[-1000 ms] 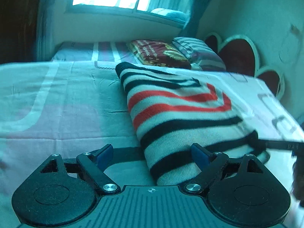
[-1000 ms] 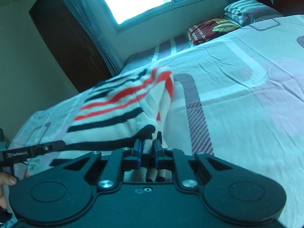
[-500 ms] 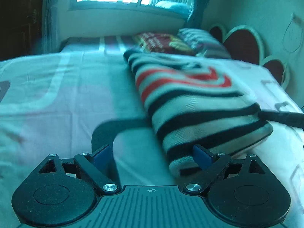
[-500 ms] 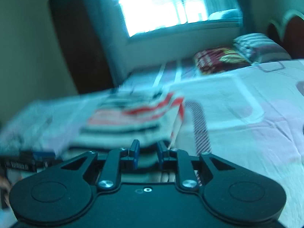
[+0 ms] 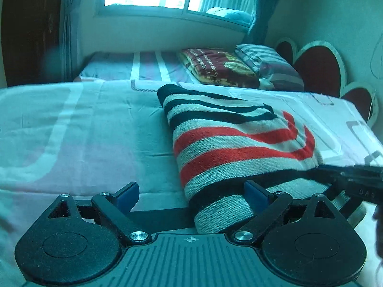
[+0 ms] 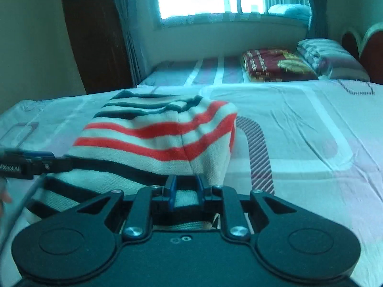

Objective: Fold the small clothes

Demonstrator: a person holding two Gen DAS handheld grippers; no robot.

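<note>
A folded striped sweater, white with black and red bands, lies on the bed sheet. My left gripper is open; the sweater's near left end sits between its blue pads, and neither pad presses it. In the right wrist view the sweater lies just ahead. My right gripper has its jaws partly apart around a fold of the sweater's near edge. Each gripper's finger shows at the edge of the other's view.
A dark red folded blanket and a striped pillow lie at the far end under the window. A heart-shaped headboard stands at the right. A brown door is at the far left.
My right gripper's jaws have parted from shut on the sweater's edge to a small gap. The left gripper stayed open and shifted slightly along the sweater's near end.
</note>
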